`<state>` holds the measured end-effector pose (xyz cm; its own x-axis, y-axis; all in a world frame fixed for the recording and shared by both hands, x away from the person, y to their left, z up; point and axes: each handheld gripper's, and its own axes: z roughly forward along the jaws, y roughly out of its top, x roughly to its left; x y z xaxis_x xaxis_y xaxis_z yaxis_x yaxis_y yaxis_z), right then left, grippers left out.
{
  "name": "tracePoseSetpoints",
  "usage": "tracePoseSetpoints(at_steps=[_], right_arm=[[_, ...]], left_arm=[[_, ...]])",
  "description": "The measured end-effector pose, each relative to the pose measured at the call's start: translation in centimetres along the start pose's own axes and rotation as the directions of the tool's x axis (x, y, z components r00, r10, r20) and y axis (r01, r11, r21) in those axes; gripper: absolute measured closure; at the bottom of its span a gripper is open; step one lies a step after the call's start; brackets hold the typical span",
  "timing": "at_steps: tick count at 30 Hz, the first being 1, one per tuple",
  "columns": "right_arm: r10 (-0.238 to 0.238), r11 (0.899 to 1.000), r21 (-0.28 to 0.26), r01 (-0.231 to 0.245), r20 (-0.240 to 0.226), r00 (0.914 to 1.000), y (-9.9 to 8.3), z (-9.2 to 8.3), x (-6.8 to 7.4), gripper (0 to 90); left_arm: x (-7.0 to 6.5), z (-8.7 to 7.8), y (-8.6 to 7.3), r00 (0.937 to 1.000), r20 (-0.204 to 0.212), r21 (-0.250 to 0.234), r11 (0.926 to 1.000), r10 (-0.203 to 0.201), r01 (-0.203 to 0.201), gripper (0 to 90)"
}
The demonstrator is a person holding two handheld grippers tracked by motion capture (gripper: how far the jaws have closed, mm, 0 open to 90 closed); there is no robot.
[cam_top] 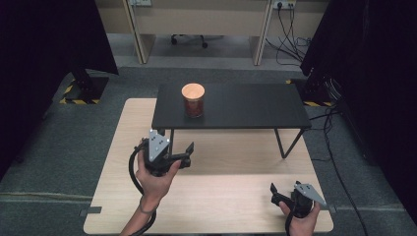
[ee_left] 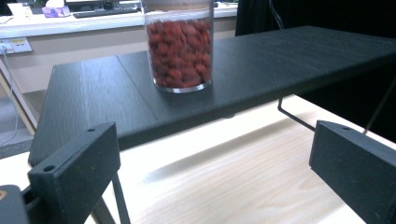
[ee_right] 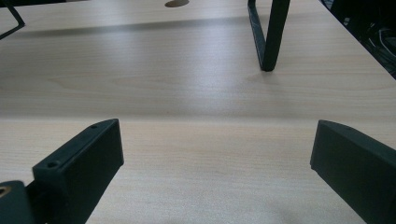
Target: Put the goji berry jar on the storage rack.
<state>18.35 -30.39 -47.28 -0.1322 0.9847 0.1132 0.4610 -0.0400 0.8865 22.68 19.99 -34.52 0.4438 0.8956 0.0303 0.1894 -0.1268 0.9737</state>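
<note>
On the table (cam_top: 118, 206) stands a black shelf (cam_top: 246, 105), and the jar (cam_top: 193, 100) sits on its left part, near the front edge. Your left gripper (cam_top: 179, 150) is held in front of that edge with its jaws wide apart and nothing between them, pointing toward the jar. Your right gripper (cam_top: 273, 192) rests low near the table's right front corner, also wide open and empty.

The jar is probably glass, so hard, smooth and breakable, and being full it should feel rather heavy. I think you should grip it around the middle of the wall, below the lid (cam_top: 193, 91). It is a clear cylinder full of small red-brown pieces (ee_left: 180, 51), with a round pale wooden lid.
</note>
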Motion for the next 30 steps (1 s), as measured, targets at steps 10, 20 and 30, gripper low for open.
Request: tracePoseSetpoints(at_steps=[10,20,30], right_arm=[[-0.003,1.0,0.001,0.003,0.003,1.0,0.0,0.0,0.1,2.5],[-0.008,1.0,0.002,0.008,0.006,1.0,0.0,0.0,0.2,2.5],[-0.019,1.0,0.0,0.019,0.01,0.9998,0.0,0.0,0.3,2.6]], left_arm=[[0.0,-1.9,-7.3,0.9998,0.001,0.005,0.9998,-0.02,0.02,1.7],[1.0,-0.6,-12.2,0.9958,-0.013,0.133,0.9868,-0.091,0.092,3.2],[1.5,-0.5,-13.7,0.9892,-0.034,0.163,0.9757,-0.143,0.146,3.3]])
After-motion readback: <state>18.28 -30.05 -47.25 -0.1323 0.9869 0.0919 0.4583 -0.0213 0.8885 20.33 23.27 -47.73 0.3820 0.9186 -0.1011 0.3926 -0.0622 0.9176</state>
